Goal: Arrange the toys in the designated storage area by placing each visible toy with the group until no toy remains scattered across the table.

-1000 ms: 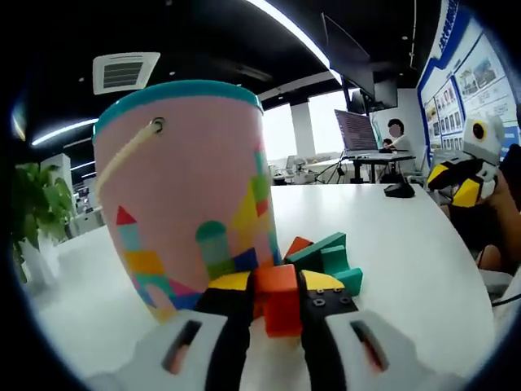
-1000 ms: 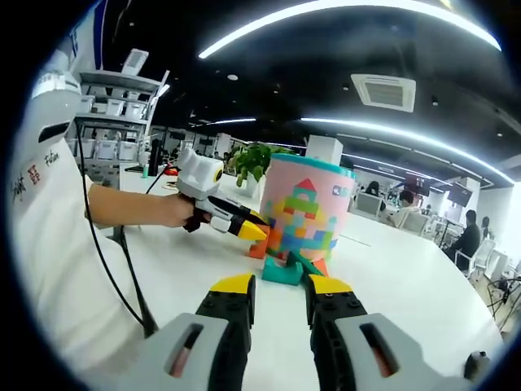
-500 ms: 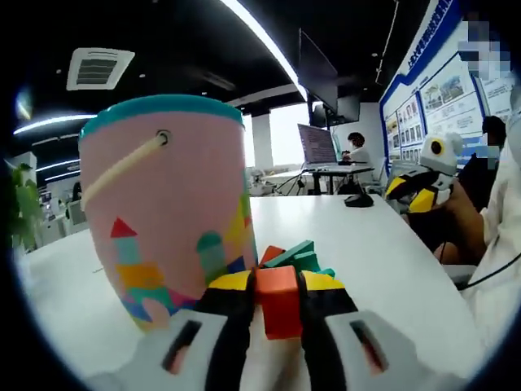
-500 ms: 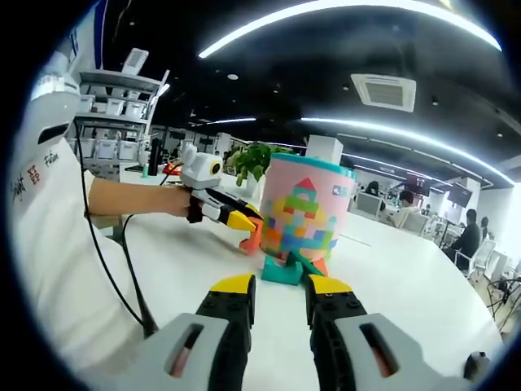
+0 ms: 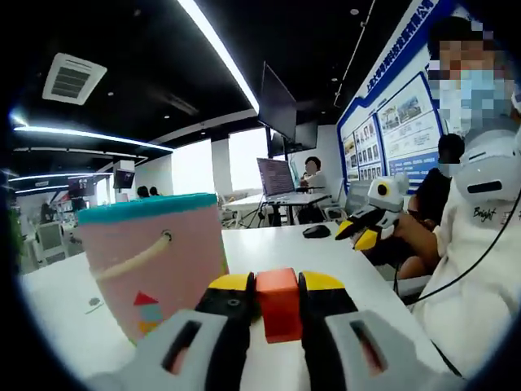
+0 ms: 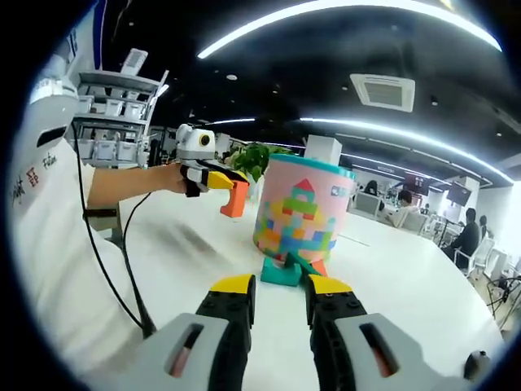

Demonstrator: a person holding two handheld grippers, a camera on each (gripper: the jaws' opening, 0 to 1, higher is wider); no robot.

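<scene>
My left gripper point(image 5: 278, 287) is shut on an orange block point(image 5: 278, 305). In the right gripper view that gripper point(image 6: 218, 181) hangs in the air left of the bucket's upper half, with the orange block point(image 6: 235, 199) under its yellow tips. The pink bucket point(image 6: 303, 216) with a teal rim stands on the white table point(image 6: 179, 252); in the left gripper view the bucket point(image 5: 155, 261) is low on the left. Teal blocks point(image 6: 282, 271) and a red-orange block point(image 6: 319, 266) lie at its base. My right gripper point(image 6: 279, 287) is open over the table, with nothing between its jaws.
A person's hand and sleeve hold the left gripper point(image 6: 122, 191). The right gripper point(image 5: 356, 234) shows far right above the table point(image 5: 342, 269). A potted plant point(image 6: 252, 159) stands behind the bucket. Desks, monitors and seated people fill the background.
My left gripper has risen from the table beside the bucket's base to near rim height, carrying the orange block. The right gripper has stayed still.
</scene>
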